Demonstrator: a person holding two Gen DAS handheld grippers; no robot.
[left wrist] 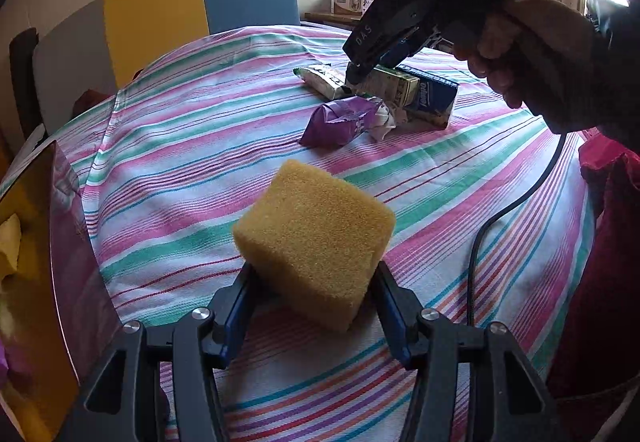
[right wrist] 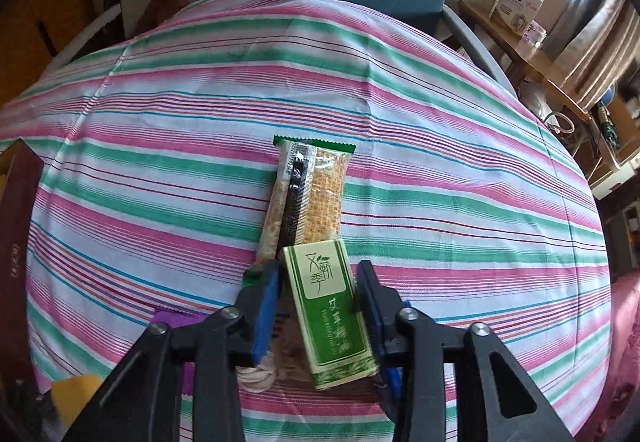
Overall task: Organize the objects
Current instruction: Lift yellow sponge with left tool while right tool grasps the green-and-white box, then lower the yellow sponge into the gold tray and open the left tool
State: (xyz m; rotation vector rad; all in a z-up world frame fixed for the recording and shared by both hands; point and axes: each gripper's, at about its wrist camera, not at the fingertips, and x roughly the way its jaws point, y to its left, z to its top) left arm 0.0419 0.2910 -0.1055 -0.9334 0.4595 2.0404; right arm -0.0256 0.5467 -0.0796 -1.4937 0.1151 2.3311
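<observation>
- Striped cloth (left wrist: pixel 180 146) in pink, green and white covers a round table; chairs (left wrist: pixel 200 6) in yellow and blue stand at its far edge, with a window behind them.
- Left gripper (left wrist: pixel 314 298) holds a yellow sponge (left wrist: pixel 312 238). Its jaws pinch the sponge's lower part from both sides, and the block sits tilted, apparently lifted off the cloth near the table's near edge.
- Right gripper (right wrist: pixel 320 306) reaches down over the small pile toward the far right of the table. Its jaws are spread on either side of a green box (right wrist: pixel 330 314); the right finger seems to touch the box's side, the left stands apart, so nothing is clamped yet.
- Just beyond the green box lies a cracker packet (right wrist: pixel 308 198), lengthwise away from the gripper, its near end tucked under or against the box.
- From the left wrist view, a purple wrapper (left wrist: pixel 340 122) lies beside the pile on its near side, and a blue box (left wrist: pixel 432 94) sits against the green one.
- Judged risks:
  - The sponge is soft and held low, so it could twist or squeeze out if the grip loosens.
  - The green box is slanted between the fingers, so closing may pivot it rather than seat it flat.
  - With the packet and other boxes touching it, lifting could drag or knock neighbours across the cloth.
  - The right gripper's cable (left wrist: pixel 520 202) trails over the table and could snag something.
</observation>
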